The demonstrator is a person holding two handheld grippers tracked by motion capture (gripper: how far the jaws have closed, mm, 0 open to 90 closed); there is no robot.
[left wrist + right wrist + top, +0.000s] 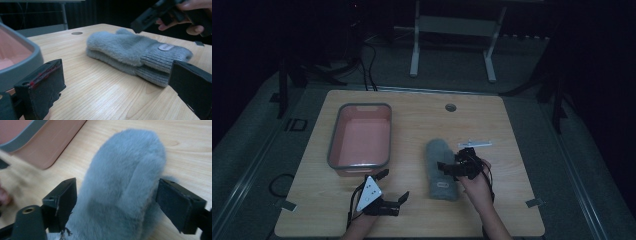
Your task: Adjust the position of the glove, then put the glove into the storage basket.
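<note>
1. Centrally, the grey mittens (441, 169) lay stacked on the wooden table (412, 215), cuffs toward the person, likely squared up as a pair.
2. At three o'clock of them, the right gripper (451, 168) hung just above with its jaws spread wide either side of the fleece, pressing nothing, apparently a release.
3. At eight o'clock, the left gripper (393, 185) waited wide and empty.
4. At ten o'clock sat the pink tub (359, 135), probably the destination.

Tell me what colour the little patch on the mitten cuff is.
The patch on the grey mitten looks pale pinkish-white; the left gripper view shows it best.
</note>
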